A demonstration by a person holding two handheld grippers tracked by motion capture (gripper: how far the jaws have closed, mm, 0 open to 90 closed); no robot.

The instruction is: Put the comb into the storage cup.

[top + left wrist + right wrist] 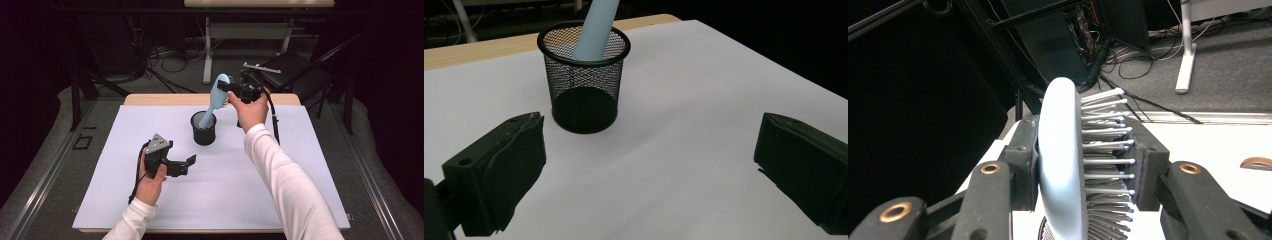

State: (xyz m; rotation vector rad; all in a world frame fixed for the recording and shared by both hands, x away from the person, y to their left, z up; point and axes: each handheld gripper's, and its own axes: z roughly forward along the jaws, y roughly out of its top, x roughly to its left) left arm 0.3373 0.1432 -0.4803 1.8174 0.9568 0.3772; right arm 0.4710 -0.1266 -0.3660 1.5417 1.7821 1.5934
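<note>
The head of a pale blue hairbrush is clamped between the fingers of the right gripper: one pad is pressed against the smooth rounded back, the other against the tips of the white, ball-ended bristles. No brand, label or writing can be read on the brush, on either gripper or on anything else on the surface. The brush is seen tilted, its head raised above and behind a black wire-mesh cup, while its long plain handle is lowered into that cup and leans against the rim. In the left gripper view the handle is shown as a smooth, light blue shaft resting inside the mesh wall. The fingers of the left gripper are spread wide apart with nothing between them; this gripper is held low over the white surface, near the cup but apart from it, and is pointed towards it. The cup is stood upright towards the far middle of the surface, whose wooden edge is exposed along the far side. Both grippers are held by hands in white sleeves, and a black cable is trailed from each. Beyond the surface, a dark floor with loose cables and the legs of another table can be made out.
</note>
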